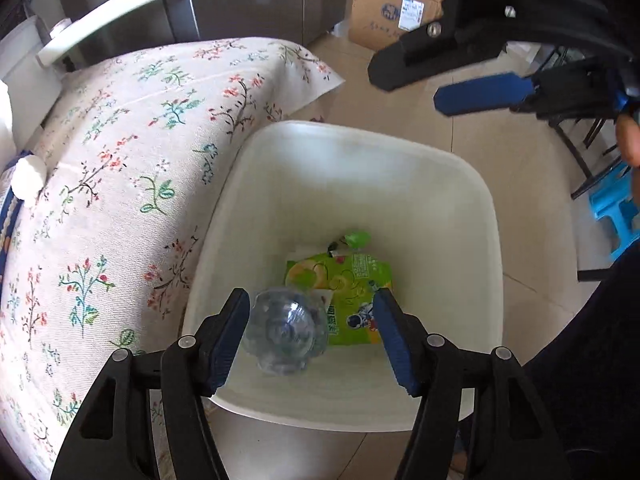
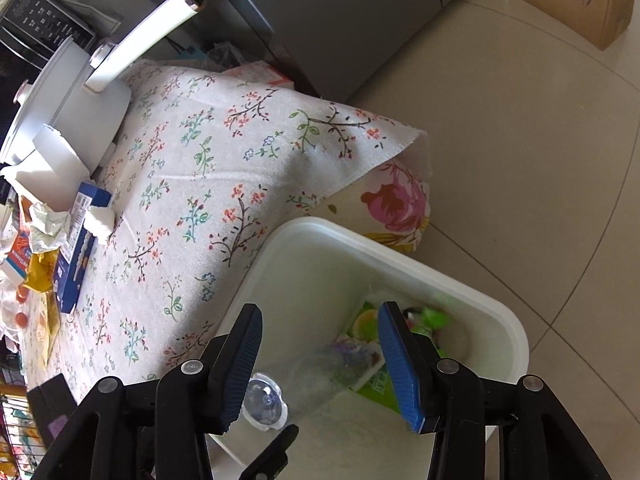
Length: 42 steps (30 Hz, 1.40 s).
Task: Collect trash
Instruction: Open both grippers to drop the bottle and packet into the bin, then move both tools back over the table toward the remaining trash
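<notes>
A white trash bin (image 1: 360, 132) stands on the floor against the table. At its bottom lie a green snack packet (image 1: 348, 292) and a small green scrap (image 1: 356, 238). A clear plastic bottle (image 1: 284, 332) is inside the bin, base toward me, close by the left pad and well apart from the right one. My left gripper (image 1: 312, 320) hangs open over the bin. My right gripper (image 1: 408, 92) is open above the bin's far side. From the right wrist, the right gripper (image 2: 320, 340) is open over the bin (image 2: 400, 248), with the blurred bottle (image 2: 320, 376) and packet (image 2: 376, 388) below.
The table with a floral cloth (image 1: 120, 160) lies left of the bin. On it are a white pot with a long handle (image 2: 72, 92) and several boxes and wrappers (image 2: 76, 240). A cardboard box (image 1: 396, 4) and a blue stool (image 1: 612, 208) stand on the tiled floor.
</notes>
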### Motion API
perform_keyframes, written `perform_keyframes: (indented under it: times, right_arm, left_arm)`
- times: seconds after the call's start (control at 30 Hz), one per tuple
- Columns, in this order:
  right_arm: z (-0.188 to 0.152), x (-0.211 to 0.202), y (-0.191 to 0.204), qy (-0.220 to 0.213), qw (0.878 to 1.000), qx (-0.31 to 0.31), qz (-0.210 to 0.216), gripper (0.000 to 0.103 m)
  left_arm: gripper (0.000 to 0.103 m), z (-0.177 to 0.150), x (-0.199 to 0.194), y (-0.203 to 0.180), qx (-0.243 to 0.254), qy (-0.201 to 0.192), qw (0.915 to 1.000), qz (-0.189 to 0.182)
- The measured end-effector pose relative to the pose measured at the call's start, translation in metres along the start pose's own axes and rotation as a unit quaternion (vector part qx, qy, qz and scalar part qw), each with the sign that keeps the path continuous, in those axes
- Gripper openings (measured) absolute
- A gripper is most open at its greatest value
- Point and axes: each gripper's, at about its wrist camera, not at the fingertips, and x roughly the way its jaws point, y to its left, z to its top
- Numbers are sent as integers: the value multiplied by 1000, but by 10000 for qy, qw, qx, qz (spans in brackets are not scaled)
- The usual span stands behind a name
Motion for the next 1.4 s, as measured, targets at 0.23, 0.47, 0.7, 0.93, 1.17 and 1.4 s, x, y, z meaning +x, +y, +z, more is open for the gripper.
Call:
perform_keyframes:
  times: [0.23, 0.47, 0.7, 0.93, 1.17, 1.4]
  right_arm:
    - [1, 7, 10, 98, 9999, -71, 110, 54]
    - [-2, 15, 19, 246, 9992, -236, 197, 56]
    - [-4, 19, 25, 285, 9990, -305, 182, 57]
    - [-3, 22, 52, 239, 9978, -443, 422, 61]
    - [-1, 34, 94, 344, 9919, -436, 1142, 66]
    - [-6, 65, 126, 589, 9886, -355, 1336, 66]
  left_arm:
    - [67, -4, -24, 31, -444, -180, 9985, 255]
    - [67, -9, -50, 72, -1420, -326, 9893, 35]
    - [67, -16, -78, 90, -1808, -581, 9816, 179]
    - [67, -26, -97, 125, -2285, -640, 9707, 382]
    - [67, -44, -139, 201, -3028, -837, 9454, 861]
    - [68, -84, -171, 289, -3897, -978, 9087, 1134]
